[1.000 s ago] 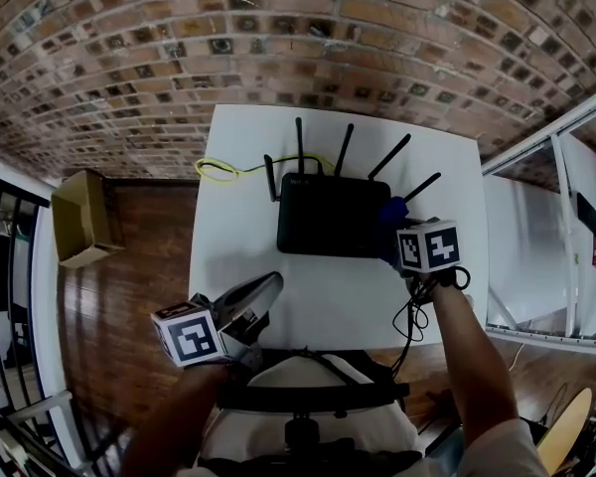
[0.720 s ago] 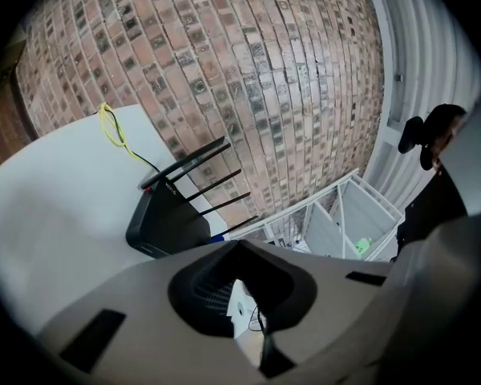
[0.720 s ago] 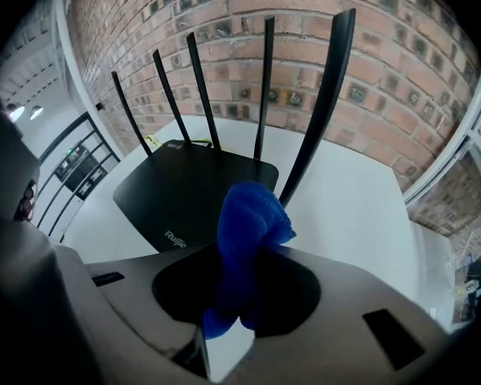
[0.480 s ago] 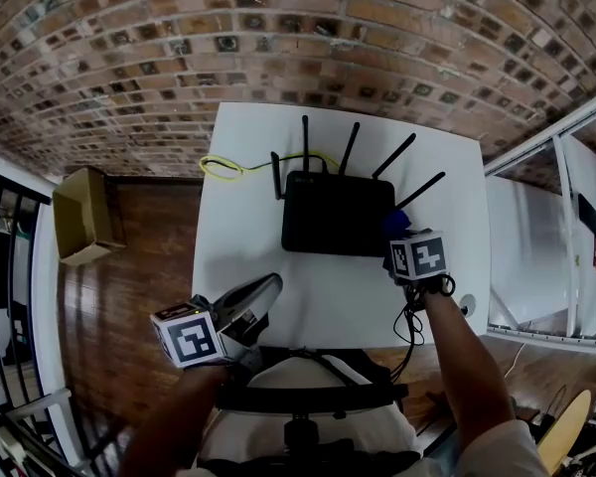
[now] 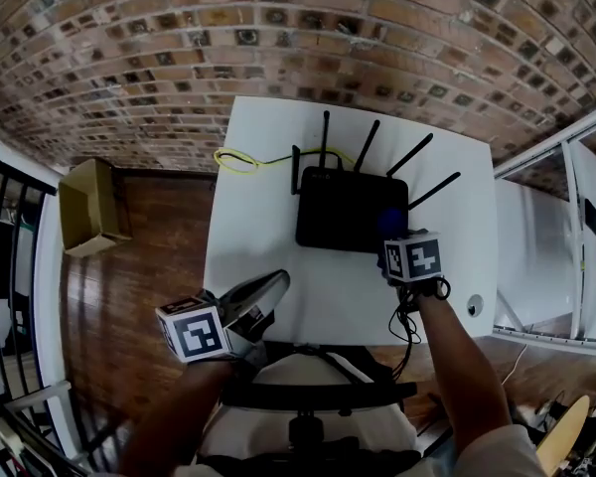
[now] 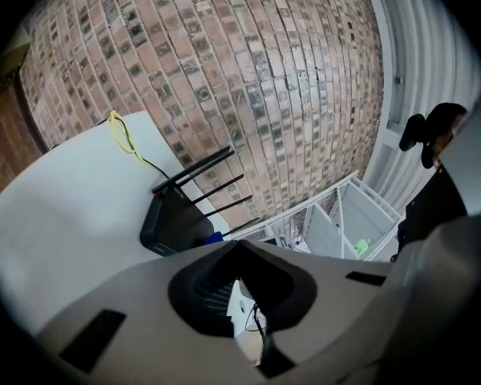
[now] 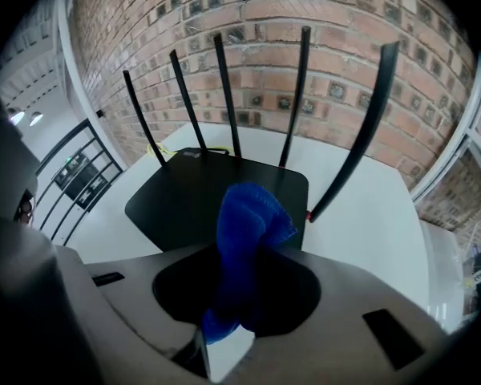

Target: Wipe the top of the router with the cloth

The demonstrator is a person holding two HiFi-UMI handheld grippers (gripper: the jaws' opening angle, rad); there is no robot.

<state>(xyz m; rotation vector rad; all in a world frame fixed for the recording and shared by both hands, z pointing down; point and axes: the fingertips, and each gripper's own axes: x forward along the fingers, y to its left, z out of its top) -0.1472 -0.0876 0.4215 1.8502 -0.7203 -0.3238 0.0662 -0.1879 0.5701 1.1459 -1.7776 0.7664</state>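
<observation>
The black router (image 5: 346,207) stands on the white table (image 5: 248,237) with several antennas up at its back. A blue cloth (image 5: 390,219) bunches out of my right gripper (image 5: 394,231), which is shut on it over the router's front right corner. In the right gripper view the cloth (image 7: 248,219) hangs just above the router's top (image 7: 192,203), and I cannot tell whether it touches. My left gripper (image 5: 270,284) is shut and empty, low over the table's near left edge, well clear of the router (image 6: 175,223).
A yellow cable (image 5: 240,159) runs from the router's back to the table's far left edge. A black cord (image 5: 407,318) hangs off the near right edge. A cardboard box (image 5: 87,207) sits on the wooden floor to the left. A brick wall stands behind the table.
My right gripper has moved left with the cloth, from beside the router's right edge to over its front right corner. The left gripper has stayed put.
</observation>
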